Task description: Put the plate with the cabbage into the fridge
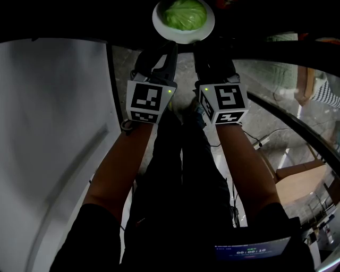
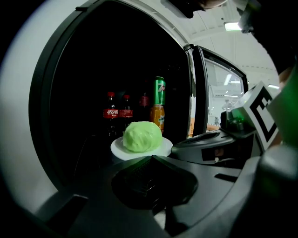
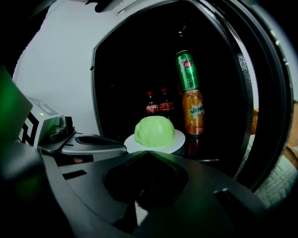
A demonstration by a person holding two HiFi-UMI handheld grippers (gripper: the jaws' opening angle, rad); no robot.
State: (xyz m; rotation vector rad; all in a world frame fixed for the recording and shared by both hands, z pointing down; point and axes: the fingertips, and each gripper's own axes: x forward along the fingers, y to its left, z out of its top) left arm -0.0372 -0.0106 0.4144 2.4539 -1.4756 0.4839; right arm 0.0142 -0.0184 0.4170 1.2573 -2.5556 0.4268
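A white plate (image 1: pixel 158 24) carries a pale green cabbage (image 1: pixel 185 14) at the top of the head view, in front of the dark fridge opening. My left gripper (image 1: pixel 166 47) and right gripper (image 1: pixel 204 48) sit side by side, each shut on the plate's near rim. In the left gripper view the jaws of my left gripper (image 2: pixel 151 158) meet at the plate (image 2: pixel 117 149), with the cabbage (image 2: pixel 142 136) just beyond. The right gripper view has my right gripper (image 3: pixel 148 152) closed at the plate (image 3: pixel 178 139) under the cabbage (image 3: pixel 154 132). The plate hangs level before the fridge shelf.
Inside the open fridge stand two cola bottles (image 2: pixel 116 114), a green can (image 2: pixel 159 90) stacked on an orange can (image 2: pixel 158 117). The glass door (image 2: pixel 207 97) stands open at the right. A white fridge wall (image 1: pixel 53 133) runs along the left. A wooden chair (image 1: pixel 305 178) stands at the right.
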